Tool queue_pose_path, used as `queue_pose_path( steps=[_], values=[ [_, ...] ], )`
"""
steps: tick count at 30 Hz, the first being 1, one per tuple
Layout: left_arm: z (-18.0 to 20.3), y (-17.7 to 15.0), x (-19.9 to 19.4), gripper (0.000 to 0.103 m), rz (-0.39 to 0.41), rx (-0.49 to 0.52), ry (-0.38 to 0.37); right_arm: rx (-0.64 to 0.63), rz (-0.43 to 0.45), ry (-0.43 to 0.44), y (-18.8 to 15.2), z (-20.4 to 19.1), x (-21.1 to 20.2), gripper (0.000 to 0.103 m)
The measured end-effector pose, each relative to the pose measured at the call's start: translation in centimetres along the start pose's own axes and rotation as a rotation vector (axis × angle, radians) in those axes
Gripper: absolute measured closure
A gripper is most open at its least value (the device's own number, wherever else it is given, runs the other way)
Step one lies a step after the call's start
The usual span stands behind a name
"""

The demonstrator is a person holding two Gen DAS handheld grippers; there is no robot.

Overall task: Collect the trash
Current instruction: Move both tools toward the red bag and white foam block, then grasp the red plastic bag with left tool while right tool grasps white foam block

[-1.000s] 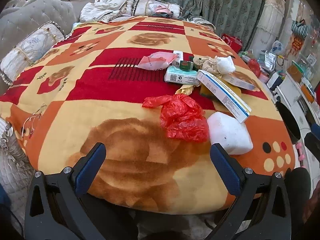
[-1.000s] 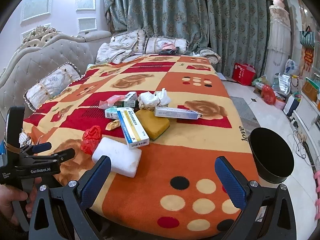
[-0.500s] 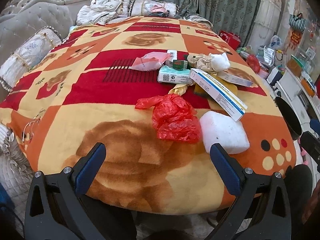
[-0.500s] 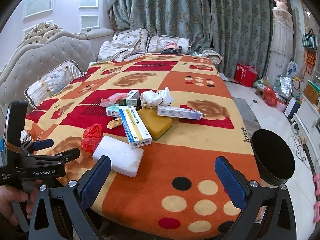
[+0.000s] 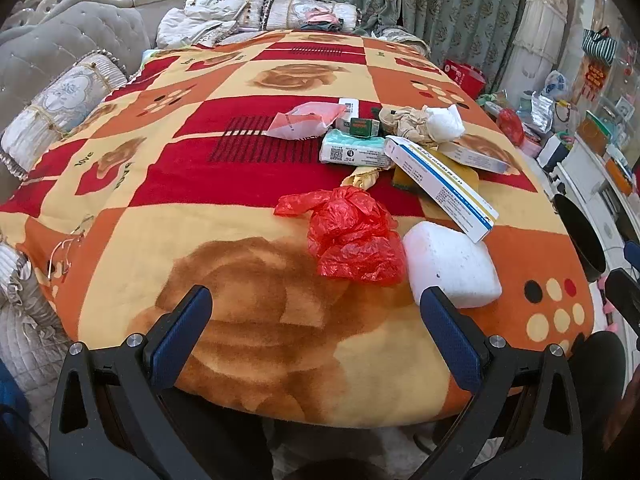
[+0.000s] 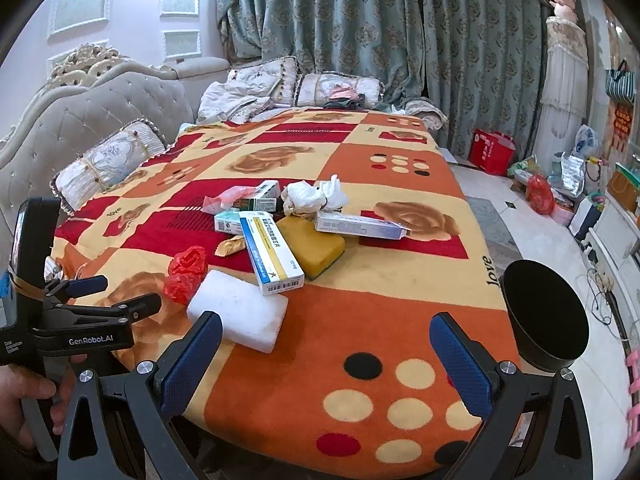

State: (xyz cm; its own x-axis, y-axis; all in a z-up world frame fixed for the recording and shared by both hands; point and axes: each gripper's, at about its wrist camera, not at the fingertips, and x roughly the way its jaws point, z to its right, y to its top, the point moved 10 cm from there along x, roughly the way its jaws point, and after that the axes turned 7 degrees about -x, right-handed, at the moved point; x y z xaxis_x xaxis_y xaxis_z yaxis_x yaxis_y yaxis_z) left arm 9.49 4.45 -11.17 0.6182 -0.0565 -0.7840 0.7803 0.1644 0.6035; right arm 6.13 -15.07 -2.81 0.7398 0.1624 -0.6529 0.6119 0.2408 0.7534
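Observation:
Trash lies heaped on a patterned blanket [image 5: 240,184]: a crumpled red plastic bag [image 5: 354,234], a white foam block [image 5: 450,264], a long blue-and-yellow box [image 5: 440,184], a yellow sponge [image 6: 312,246], a tissue pack [image 5: 354,152], crumpled white paper [image 6: 316,196] and a pink wrapper [image 5: 306,120]. My left gripper [image 5: 316,332] stands open at the blanket's near edge, short of the red bag. My right gripper [image 6: 326,360] is open too, near the foam block [image 6: 238,316]. A black bin [image 6: 546,316] stands at the bed's right side.
A tufted grey headboard [image 6: 104,120] and cushions [image 6: 108,164] line the left. Curtains hang behind. Bags and boxes [image 6: 540,192] clutter the floor at the right. A hand [image 6: 24,396] holds the left gripper's body [image 6: 76,320] in the right wrist view.
Both grippers have crept forward over the blanket, so the trash heap sits a little closer in both views. Both stay open.

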Motion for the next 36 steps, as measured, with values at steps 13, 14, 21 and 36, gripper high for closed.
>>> queue_pose_path(
  steps=[13,14,21,36],
  values=[
    [-0.1,-0.1,-0.2,0.000,0.001,-0.004,0.001,-0.001,0.003,-0.005,0.1,-0.1,-0.2,0.000],
    [-0.1,-0.1,-0.2,0.000,0.001,-0.005,-0.001,-0.001,0.003,-0.007,0.1,0.0,-0.2,0.000],
    [-0.1,-0.2,0.0,0.000,0.002,0.005,-0.002,-0.038,-0.020,-0.001,-0.3,-0.2,0.4,0.000],
    [1.4,2.5,5.8,0.006,-0.035,0.036,-0.034,-0.229,-0.086,0.472,-1.8,-6.1,11.1,0.000]
  ],
)
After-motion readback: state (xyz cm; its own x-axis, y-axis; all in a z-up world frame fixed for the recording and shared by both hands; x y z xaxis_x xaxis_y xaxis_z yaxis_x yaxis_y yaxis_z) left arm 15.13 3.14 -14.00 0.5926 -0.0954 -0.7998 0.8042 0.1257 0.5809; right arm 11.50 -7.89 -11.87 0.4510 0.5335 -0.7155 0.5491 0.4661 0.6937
